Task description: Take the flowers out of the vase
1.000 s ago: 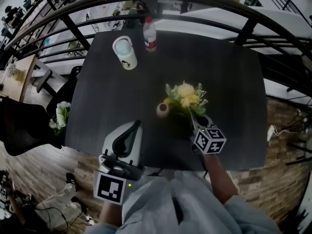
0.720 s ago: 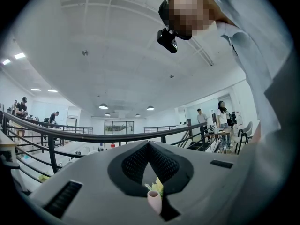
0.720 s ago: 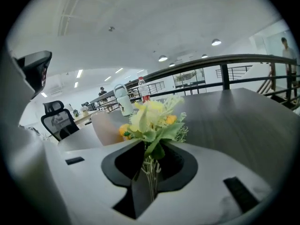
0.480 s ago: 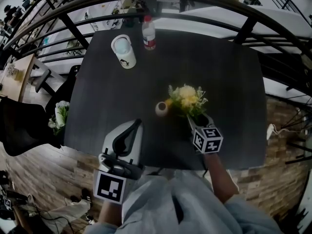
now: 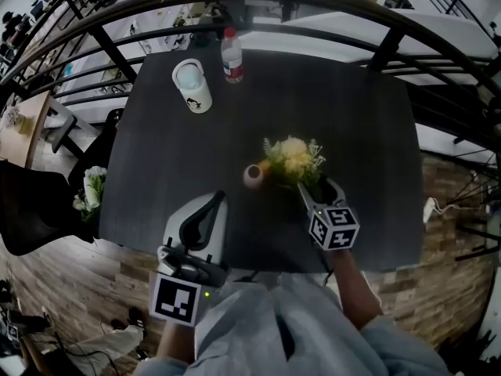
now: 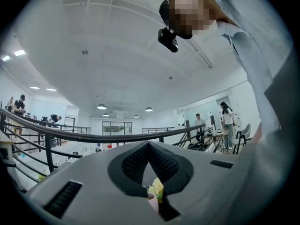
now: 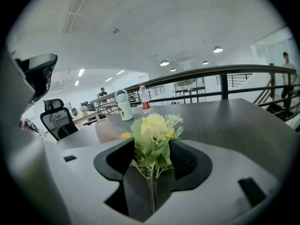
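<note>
Your right gripper is opening its jaws around the stems of the yellow flowers, just beside the small vase, near the front edge of the table. Your left gripper is closed and empty.

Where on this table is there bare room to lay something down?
The right half of the table is bare beyond the flowers. The left middle, between the mug and the left gripper, is free too. It's crowded around the vase and by the bottle.
</note>
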